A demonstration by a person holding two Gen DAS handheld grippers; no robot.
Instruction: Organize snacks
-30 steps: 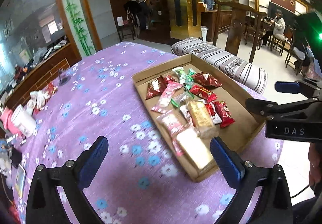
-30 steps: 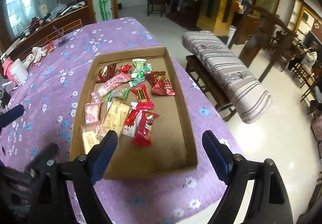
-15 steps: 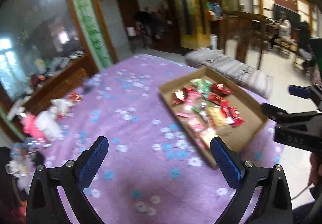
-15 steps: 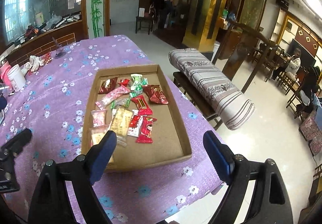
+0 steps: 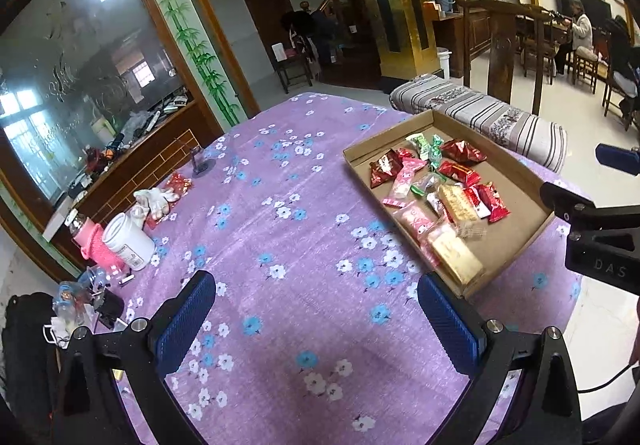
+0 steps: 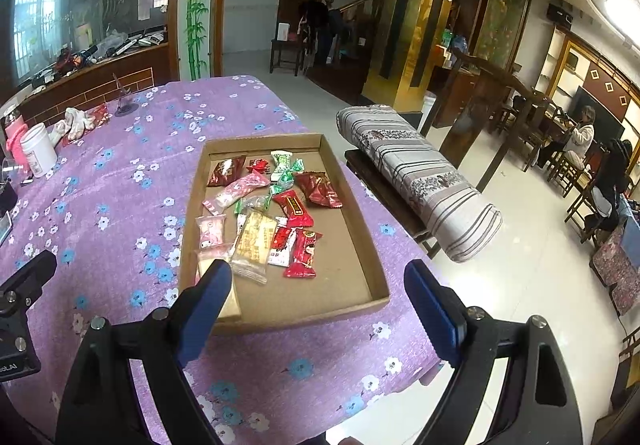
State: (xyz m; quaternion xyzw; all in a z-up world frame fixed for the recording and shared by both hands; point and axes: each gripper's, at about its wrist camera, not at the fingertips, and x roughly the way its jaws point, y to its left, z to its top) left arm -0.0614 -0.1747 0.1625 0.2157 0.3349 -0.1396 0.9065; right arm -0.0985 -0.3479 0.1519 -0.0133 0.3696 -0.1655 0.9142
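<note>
Both claws hang with their blue pads spread wide and nothing between them: the left gripper (image 5: 316, 321) over bare purple cloth toward the near edge of the table (image 5: 280, 245), the right gripper (image 6: 320, 305) just short of the near edge of the cardboard tray (image 6: 360, 229). Held back like this, each camera keeps the whole tray in sight, which suits choosing a packet rather than seizing one. All the snacks (image 6: 264, 213) lie inside the tray, bunched along its left side and far end, overlapping loosely, while the right side of its floor shows bare; the raised rim keeps them from sliding onto the cloth. Red wrappers, pink ones, green sweets and pale biscuit bars are mixed together, not grouped by kind. Such a heap would fit snacks gathered in and awaiting sorting, or a gathering already complete; one look cannot settle which. A white jar (image 5: 128, 241) stands well apart near the left edge.
</note>
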